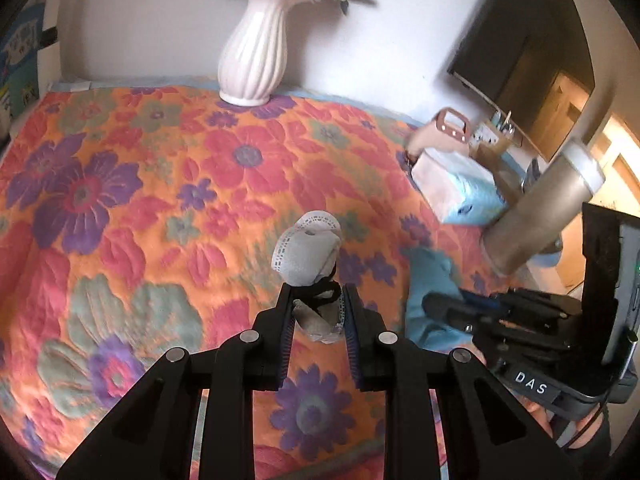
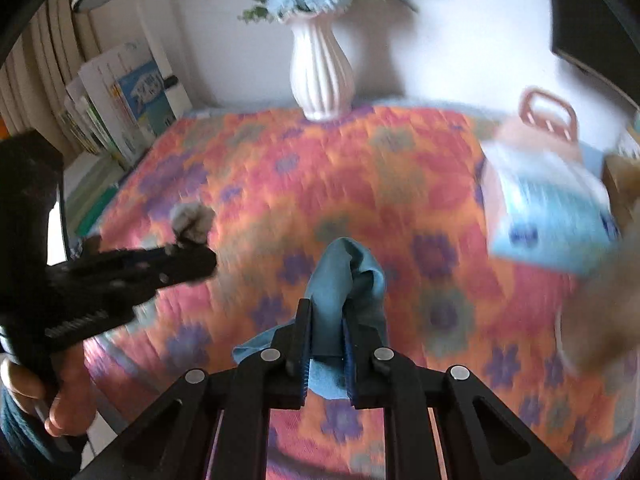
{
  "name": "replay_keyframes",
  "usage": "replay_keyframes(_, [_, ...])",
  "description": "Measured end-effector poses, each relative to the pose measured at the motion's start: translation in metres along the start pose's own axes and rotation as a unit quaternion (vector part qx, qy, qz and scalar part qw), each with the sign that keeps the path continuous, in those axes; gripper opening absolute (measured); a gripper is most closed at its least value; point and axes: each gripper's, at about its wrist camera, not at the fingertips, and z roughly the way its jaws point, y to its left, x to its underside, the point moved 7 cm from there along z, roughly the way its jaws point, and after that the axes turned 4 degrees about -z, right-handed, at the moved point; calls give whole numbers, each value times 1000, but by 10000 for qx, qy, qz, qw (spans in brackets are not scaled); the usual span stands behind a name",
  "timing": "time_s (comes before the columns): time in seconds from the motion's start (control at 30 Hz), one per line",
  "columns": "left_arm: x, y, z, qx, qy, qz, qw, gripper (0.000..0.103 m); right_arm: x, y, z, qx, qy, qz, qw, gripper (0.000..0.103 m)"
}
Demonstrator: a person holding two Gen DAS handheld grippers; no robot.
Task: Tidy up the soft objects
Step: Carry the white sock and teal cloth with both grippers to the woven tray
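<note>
Now the left tongs (image 1: 316,304) clamp a rolled grey sock (image 1: 308,254) with a lacy edge, held above the flowered counter (image 1: 160,184). Beside them, to the right, the right tongs (image 2: 326,320) pinch a blue cloth (image 2: 344,276) (its folds drooping). A white vase (image 1: 254,52) stands far back.

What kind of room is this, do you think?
Probably a lived-in home room: a floral quilted cover, a white vase of artificial flowers against the wall, and a wall-mounted dark screen.
</note>
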Motion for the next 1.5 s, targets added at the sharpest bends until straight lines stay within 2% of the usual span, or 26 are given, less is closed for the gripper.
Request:
replay_keyframes(0.07, [3, 2, 3, 25, -8, -25, 10000, 21, 16, -5, 6, -61, 200, 208, 9996, 17])
replay_keyframes(0.13, [9, 2, 6, 58, -10, -51, 10000, 21, 23, -10, 5, -66, 170, 294, 9994, 22])
replay_keyframes(0.2, [13, 6, 11, 105, 129, -177, 9997, 21, 26, -10, 1, -181, 101, 376, 9991, 41])
replay_keyframes(0.23, [12, 7, 9, 172, 93, -199, 9996, 21, 26, -9, 1, -243, 58, 420, 9988, 56])
replay_keyframes(0.27, [11, 7, 8, 251, 65, -219, 9994, 21, 26, -7, 1, -277, -6, 493, 9984, 64])
replay_keyframes(0.33, [10, 10, 11, 372, 143, -375, 9985, 21, 21, -4, 4, -263, -81, 597, 9978, 70])
replay_keyframes(0.4, [9, 12, 12, 463, 149, -482, 9976, 22, 15, -1, 10, -26, -119, 565, 9983, 70])
replay_keyframes(0.5, [8, 13, 12, 611, 141, -561, 9965, 34, 10, 6, 21, 391, -78, 329, 9987, 73])
replay_keyframes(0.57, [9, 12, 11, 463, 91, -521, 9975, 36, 10, 14, 26, 610, -106, 96, 9980, 82])
replay_keyframes(0.63, [9, 9, 11, 193, 69, -373, 9991, 36, 11, 18, 28, 790, -74, -71, 9968, 82])
replay_keyframes(0.7, [10, 5, 13, -50, 75, -211, 9997, 37, 11, 15, 28, 717, -86, 11, 9974, 82])
replay_keyframes(0.8, [10, -6, 17, -430, 177, 85, 9989, 46, 12, 11, 24, 583, -163, 166, 9980, 81])
replay_keyframes(0.87, [9, -10, 20, -493, 242, 73, 9985, 59, 13, 10, 23, 683, -188, 145, 9974, 74])
replay_keyframes(0.93, [8, -13, 21, -504, 264, 54, 9984, 65, 14, 9, 21, 856, -199, 108, 9961, 65])
replay_keyframes(1.0, [10, -12, 20, -663, 237, 120, 9975, 66, 15, 8, 19, 976, -227, 72, 9949, 56])
replay_keyframes(1.07, [13, -10, 17, -868, 196, 211, 9958, 66, 15, 4, 17, 1068, -280, 60, 9939, 39])
replay_keyframes(1.17, [14, 1, 7, -846, 82, 22, 9964, 72, 15, 0, 16, 897, -356, 169, 9952, 38])
replay_keyframes(1.33, [14, 12, 3, -587, 65, -193, 9981, 72, 16, -4, 14, 671, -426, 367, 9962, 38])
replay_keyframes(1.5, [7, -1, 18, -876, 167, 54, 9960, 72, 15, -5, 14, 607, -456, 431, 9962, 38])
